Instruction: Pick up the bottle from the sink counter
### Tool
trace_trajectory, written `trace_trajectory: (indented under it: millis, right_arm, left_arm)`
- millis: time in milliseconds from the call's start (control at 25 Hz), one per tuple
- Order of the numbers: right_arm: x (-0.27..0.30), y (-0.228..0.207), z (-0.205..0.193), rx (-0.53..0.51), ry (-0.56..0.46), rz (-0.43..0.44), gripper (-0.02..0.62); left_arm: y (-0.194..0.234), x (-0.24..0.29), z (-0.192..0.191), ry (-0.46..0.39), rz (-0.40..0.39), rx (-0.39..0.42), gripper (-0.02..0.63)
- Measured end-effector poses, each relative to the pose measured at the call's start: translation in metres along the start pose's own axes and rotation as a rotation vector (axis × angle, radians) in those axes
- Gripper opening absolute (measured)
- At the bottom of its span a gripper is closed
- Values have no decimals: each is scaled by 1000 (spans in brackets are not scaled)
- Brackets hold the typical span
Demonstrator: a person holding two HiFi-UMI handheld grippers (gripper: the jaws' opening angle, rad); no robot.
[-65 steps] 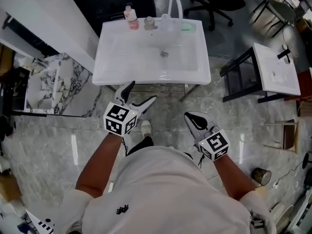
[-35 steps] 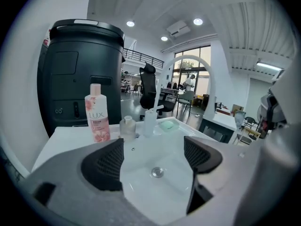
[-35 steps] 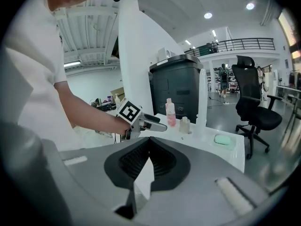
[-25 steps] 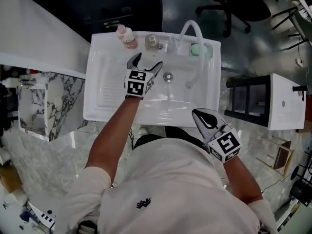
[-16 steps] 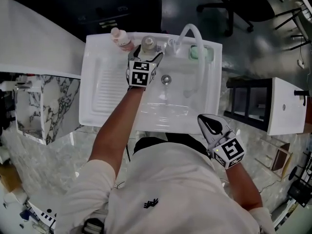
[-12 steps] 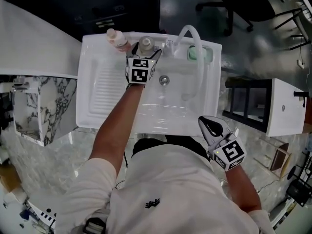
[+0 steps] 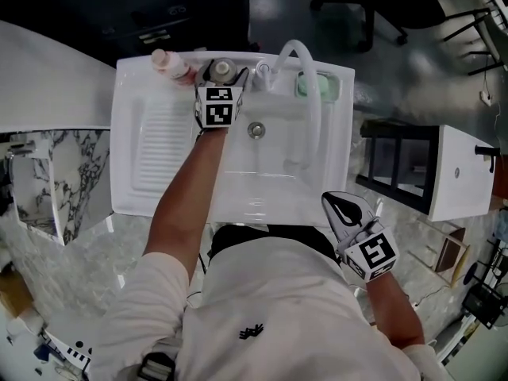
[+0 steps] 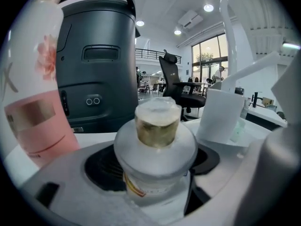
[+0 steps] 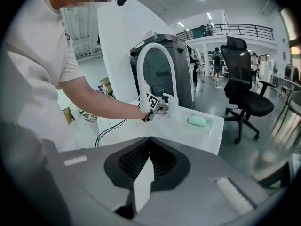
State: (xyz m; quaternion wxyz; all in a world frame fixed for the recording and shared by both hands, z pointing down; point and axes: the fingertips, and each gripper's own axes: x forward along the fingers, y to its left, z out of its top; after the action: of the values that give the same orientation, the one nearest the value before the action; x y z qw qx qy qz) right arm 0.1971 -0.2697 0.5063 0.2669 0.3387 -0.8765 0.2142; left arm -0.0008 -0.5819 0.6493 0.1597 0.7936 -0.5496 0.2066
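While left tongs [image 7: 225, 74] close round the bottle [image 8: 156, 152], its label [image 8: 136, 189] is illegible.

Overhead, we look steeply down on the sink [image 7: 127, 133]. Our left gripper view crowds the bottle [image 8: 157, 145] between the closing left tongs [image 7: 222, 78]; the right gripper view, well back, shares the faucet [image 9: 155, 44].

The bottle [image 8: 157, 145] is frosted, cloudy plastic with a dull gold band under its cap. The pink bottle [image 8: 35, 102] is smooth, glossy plastic. The counter [image 7: 159, 181] is glossy white, like glazed ceramic, with a ribbed patch. The floor [image 7: 79, 244] is polished, veined stone that catches the light. The shirt [image 7: 270, 316] is matt pale cloth.
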Motion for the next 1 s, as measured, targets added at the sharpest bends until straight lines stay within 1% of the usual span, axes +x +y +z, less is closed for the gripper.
trace_trajectory:
  millis: [40,280,640,1000]
  right_arm:
    - [0,-1,0,1,2,1,14]
    - [1,-2,-3,8,3,9,14]
    - [4,11,3,11,-22,26,14]
    - [7,36,11,7,-49,41,14]
  left_arm:
    - [1,1,0,2,5,5,344]
    - [0,-2,-1,5,11,5,341]
    - [-12,-24,12,-4,-22,31,341]
    - [-18,-66,34,-18,-74,55,341]
